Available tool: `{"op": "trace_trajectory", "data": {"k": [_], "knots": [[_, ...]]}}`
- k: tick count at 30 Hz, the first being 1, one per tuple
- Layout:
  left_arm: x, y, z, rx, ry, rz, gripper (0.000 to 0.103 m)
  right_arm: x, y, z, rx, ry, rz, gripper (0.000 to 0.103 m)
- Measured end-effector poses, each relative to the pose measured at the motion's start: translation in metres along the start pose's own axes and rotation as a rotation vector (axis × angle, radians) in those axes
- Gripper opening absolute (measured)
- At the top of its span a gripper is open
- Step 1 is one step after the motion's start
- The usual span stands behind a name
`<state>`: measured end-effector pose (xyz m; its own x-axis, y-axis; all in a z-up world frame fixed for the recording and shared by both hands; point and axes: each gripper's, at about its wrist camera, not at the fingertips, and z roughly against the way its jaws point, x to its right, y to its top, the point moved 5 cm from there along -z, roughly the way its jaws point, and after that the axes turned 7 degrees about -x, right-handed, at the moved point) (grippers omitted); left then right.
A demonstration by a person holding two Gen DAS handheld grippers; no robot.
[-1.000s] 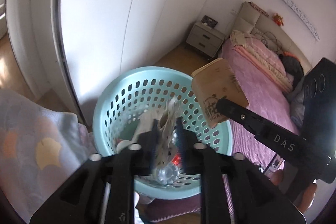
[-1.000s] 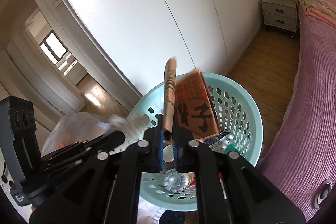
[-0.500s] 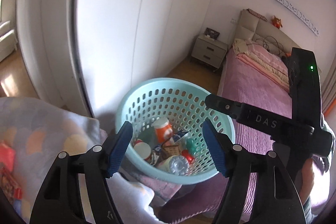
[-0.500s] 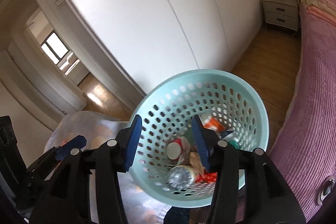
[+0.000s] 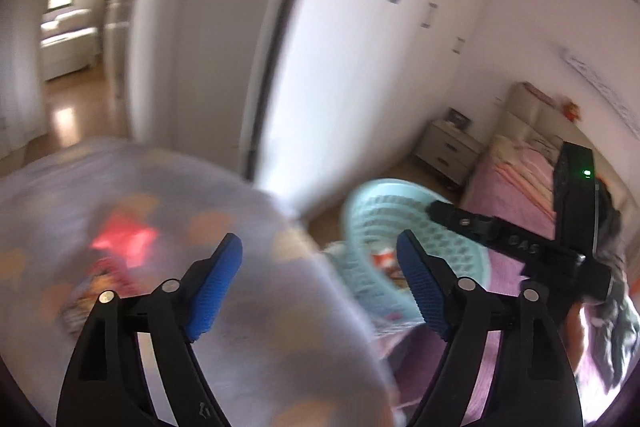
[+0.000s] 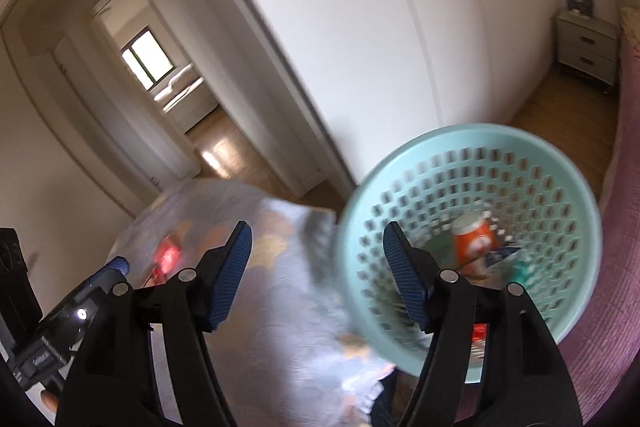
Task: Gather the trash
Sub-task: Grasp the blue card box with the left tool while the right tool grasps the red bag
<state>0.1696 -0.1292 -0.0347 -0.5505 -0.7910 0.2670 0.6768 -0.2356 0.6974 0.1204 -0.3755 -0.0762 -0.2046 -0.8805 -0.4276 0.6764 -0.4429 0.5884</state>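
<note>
Mint basket (image 6: 472, 163) holds an orange-labelled cup (image 6: 474, 239) and wrappers; left gripper (image 5: 320, 279) and right gripper (image 6: 316, 267) both gape, empty, over the patterned cloth (image 5: 260, 307).

Black tool (image 5: 320, 283) (blue, seemingly ribbed pads (image 5: 218, 291))

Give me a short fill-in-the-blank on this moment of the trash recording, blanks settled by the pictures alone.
1. Both the left gripper and the right gripper are ____.
2. The basket is coloured pale ____.
3. The orange container lies ____ the basket.
4. The red wrapper lies on the patterned ____.

Missing: open; green; inside; blanket
</note>
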Motion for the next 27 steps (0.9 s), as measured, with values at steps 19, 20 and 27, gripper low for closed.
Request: {"op": "trace_trajectory", "data": {"k": [19,20,27], "knots": [[-0.165,-0.042,0.001,-0.117,0.164,0.184,0.086,-0.120,-0.034,-0.098,-0.215,0.093,0.226,0.067],[-0.163,-0.045,-0.001,-0.123,0.149,0.176,0.086,-0.127,-0.034,-0.100,-0.209,0.091,0.252,0.067],[-0.141,-0.060,-0.011,-0.196,0.180,0.041,0.086,-0.178,-0.035,-0.121,-0.151,0.078,0.429,0.066]]}}
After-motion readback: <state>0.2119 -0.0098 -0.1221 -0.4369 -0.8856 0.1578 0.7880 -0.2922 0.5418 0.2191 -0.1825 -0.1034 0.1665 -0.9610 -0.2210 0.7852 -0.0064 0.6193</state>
